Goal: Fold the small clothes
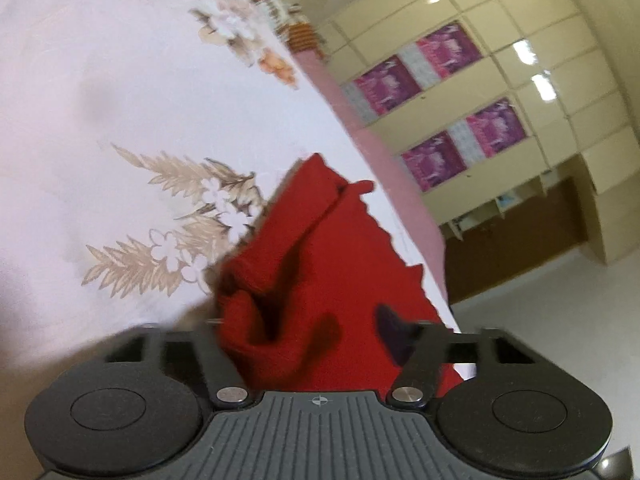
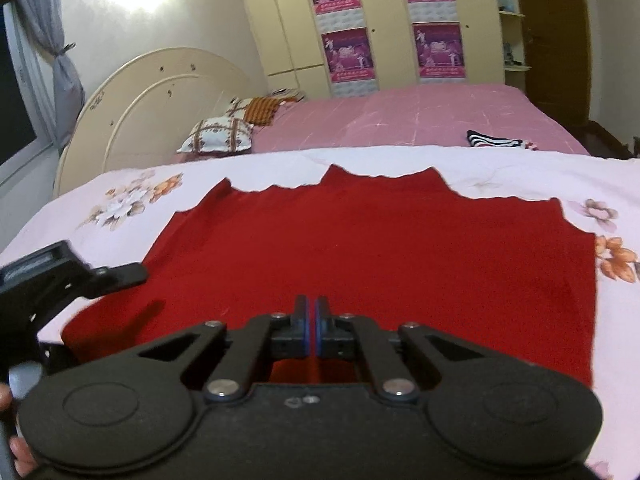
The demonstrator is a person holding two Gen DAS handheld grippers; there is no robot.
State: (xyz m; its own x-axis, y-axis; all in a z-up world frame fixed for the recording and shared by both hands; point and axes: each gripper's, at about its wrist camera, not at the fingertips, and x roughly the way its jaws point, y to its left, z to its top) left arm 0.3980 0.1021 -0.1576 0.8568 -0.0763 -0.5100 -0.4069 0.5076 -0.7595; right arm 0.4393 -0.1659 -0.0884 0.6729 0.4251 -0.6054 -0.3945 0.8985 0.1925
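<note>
A red garment (image 2: 372, 248) lies spread flat on a white floral sheet (image 2: 500, 172) on the bed. My right gripper (image 2: 312, 320) is at its near hem with the pads pressed together; a thin red strip of cloth shows between them. In the left wrist view the red garment (image 1: 328, 240) rises in a bunched fold between the fingers of my left gripper (image 1: 304, 320). The cloth hides one finger, and the other pad (image 1: 390, 328) presses against it. Seen from the right wrist, the left gripper (image 2: 120, 274) sits at the garment's near left corner.
Beyond the sheet lies a pink bedspread (image 2: 400, 116) with a striped garment (image 2: 496, 139) on it, and pillows (image 2: 220, 136) by a cream headboard (image 2: 152, 96). A wardrobe with purple posters (image 2: 348, 52) fills the far wall. The bed's edge (image 1: 404, 184) drops to the floor.
</note>
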